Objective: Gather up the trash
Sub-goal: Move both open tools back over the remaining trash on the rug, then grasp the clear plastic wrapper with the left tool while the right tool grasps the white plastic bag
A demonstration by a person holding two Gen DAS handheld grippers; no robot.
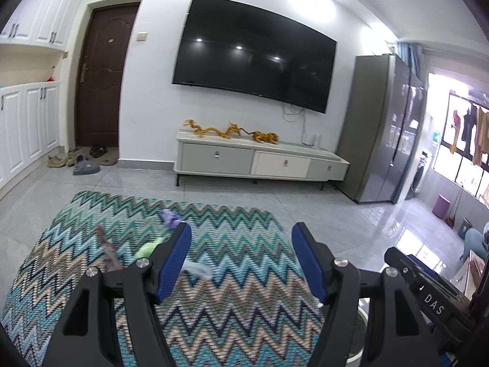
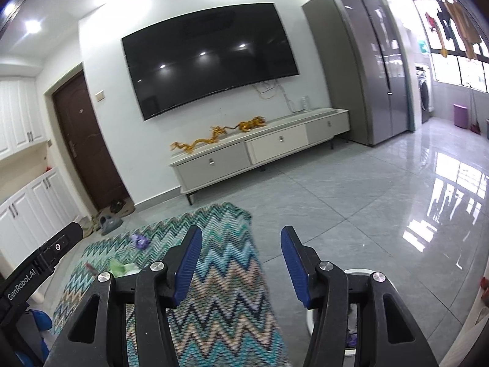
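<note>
While four scraps of trash lie on the zigzag rug (image 1: 214,321) at lower left of the left wrist view, the reddish wrapper (image 1: 105,249) runs lengthwise up-down, beside one green scrap (image 1: 148,249), one purple scrap (image 1: 169,218) and one pale scrap (image 1: 195,269). Left gripper (image 1: 241,263) and right gripper (image 2: 241,264) both gape, grasping nothing. One white bin (image 2: 360,273) peeks out low behind the right gripper.

4 scraps (image 1: 146,249) lie on the rug (image 1: 232,214); TV stand (image 1: 259,160) behind; bin (image 2: 357,272) right of rug.
</note>
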